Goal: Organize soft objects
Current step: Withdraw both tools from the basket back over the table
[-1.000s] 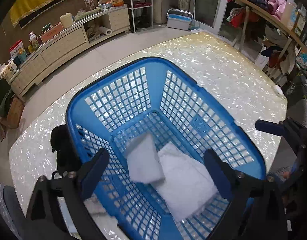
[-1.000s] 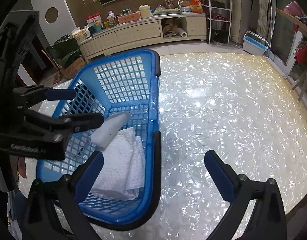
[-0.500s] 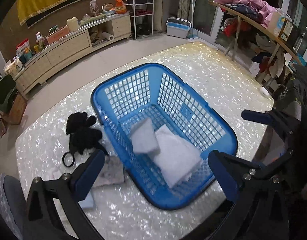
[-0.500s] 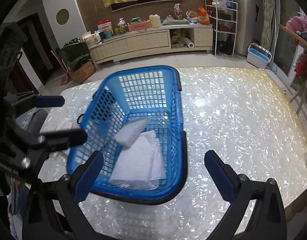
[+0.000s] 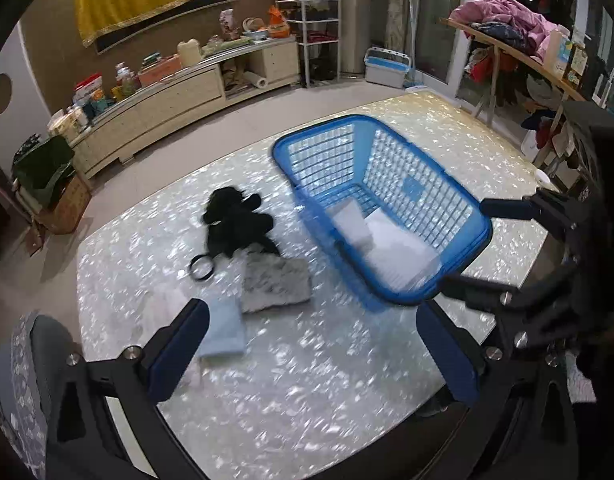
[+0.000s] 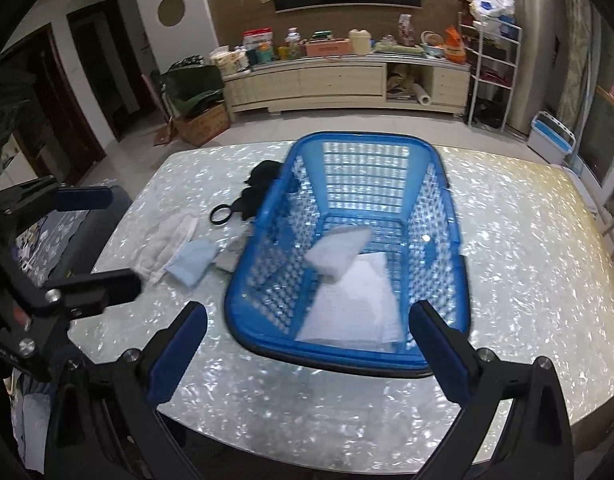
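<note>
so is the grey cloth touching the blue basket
Apart. The left wrist view shows a strip of bare shiny tabletop between the grey cloth and the blue basket.

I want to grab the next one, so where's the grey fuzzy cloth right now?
In the left wrist view the grey fuzzy cloth lies on the table left of the blue basket, between the black plush toy and the light blue cloth.
</note>
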Tool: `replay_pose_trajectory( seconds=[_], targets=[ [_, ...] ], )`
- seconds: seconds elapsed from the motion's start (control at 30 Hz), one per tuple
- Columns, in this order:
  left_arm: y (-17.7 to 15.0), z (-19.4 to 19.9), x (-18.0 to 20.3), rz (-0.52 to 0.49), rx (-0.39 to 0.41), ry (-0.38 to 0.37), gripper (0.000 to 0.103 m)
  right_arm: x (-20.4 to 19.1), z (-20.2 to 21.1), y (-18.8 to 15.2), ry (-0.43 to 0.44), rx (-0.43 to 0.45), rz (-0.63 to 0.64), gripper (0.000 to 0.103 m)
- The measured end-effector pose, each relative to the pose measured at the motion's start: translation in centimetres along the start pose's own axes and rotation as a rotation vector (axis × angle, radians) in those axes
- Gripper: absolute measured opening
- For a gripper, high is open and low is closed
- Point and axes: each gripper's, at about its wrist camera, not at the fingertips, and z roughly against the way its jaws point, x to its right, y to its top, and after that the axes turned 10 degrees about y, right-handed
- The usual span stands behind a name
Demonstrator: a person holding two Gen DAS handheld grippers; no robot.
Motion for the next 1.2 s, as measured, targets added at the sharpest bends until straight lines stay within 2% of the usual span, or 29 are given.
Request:
replay_pose_trajectory(
  seconds=[0.3, 0.43, 0.53, 0.6, 0.9, 1.2],
  targets=[
    [-4.2, 1.0, -6.8, 0.134, -0.033, 0.026, 0.103, -4.2, -2.8, 0.7, 0.045, -0.042, 0.08, 0.101],
    [-5.9, 1.4, -9.0, 0.17, -0.017, -0.005, 0.103, -5.9, -4.4, 1.2, 0.082, -0.068, 0.117, 0.101],
    [-6.9, 1.4, -10.0, 0.172, -0.027, 0.033, 0.103, -7.0, -6.0, 1.6, 0.099, -0.096, 0.14, 0.101],
    [-7.6, 1.0, -10.9, 0.18, -0.041, 0.052, 0.103, -7.8, -7.1, 1.9, 0.105, -0.109, 0.157, 0.101],
    [-11.1, -1.5, -15.1, 0.285, -0.106, 0.053, 0.103, -11.5, -11.6, 2.4, 0.137, -0.171, 0.207, 0.101],
    [-12.6, -4.0, -16.8, 0.284, -0.138, 0.094, 0.103, -13.0, -16.6, 2.2, 0.148, -0.248, 0.214, 0.101]
  ],
)
